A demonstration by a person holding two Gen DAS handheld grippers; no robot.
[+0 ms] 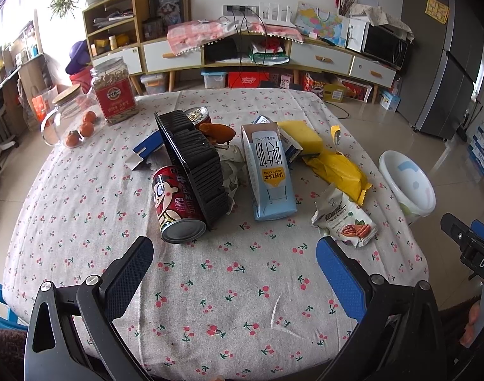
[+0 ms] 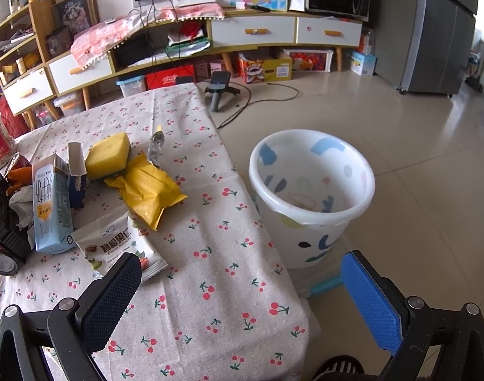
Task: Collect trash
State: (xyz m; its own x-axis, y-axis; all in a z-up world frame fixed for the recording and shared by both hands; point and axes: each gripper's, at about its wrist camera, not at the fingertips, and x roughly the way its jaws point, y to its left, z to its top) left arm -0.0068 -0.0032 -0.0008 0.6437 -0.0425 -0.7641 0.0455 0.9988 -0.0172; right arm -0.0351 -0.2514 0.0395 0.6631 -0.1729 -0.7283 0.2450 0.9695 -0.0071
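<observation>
Left gripper (image 1: 234, 255): held low over the near edge of the table (image 1: 83, 209), pointing toward the far edge. Fingers spread wide, nothing between them, pads above bare cherry-print cloth.

Trash on table, left to right:
- Red drink can (image 1: 175, 206) on its side, base toward the near edge, touching the black ribbed tray (image 1: 194, 162).
- Tray tipped up on its edge, leaning; crumpled paper (image 1: 232, 165) just behind it. A second can (image 1: 197, 115) sits behind the tray toward the far edge.
- Blue milk carton (image 1: 269, 171) lying flat, mid-table.
- Yellow sponge (image 1: 300, 135) behind the carton; yellow wrapper (image 1: 337, 170) beside it, toward the right edge.
- Pecan snack packet (image 1: 345, 220) near the right edge, closest item to the near edge on that side.

Far-left corner: tall jar (image 1: 113, 93), glass jar with cork lid (image 1: 69, 116), oranges alongside.

Right gripper (image 2: 240, 276): hovers over the near-right corner of the table, straddling the right edge. Fingers spread apart, holding nothing; left fingertip overlaps the snack packet's corner in view, contact cannot be told.

White patterned bin (image 2: 312, 197) stands on the floor just beside the right edge; something pale lies at its bottom.
</observation>
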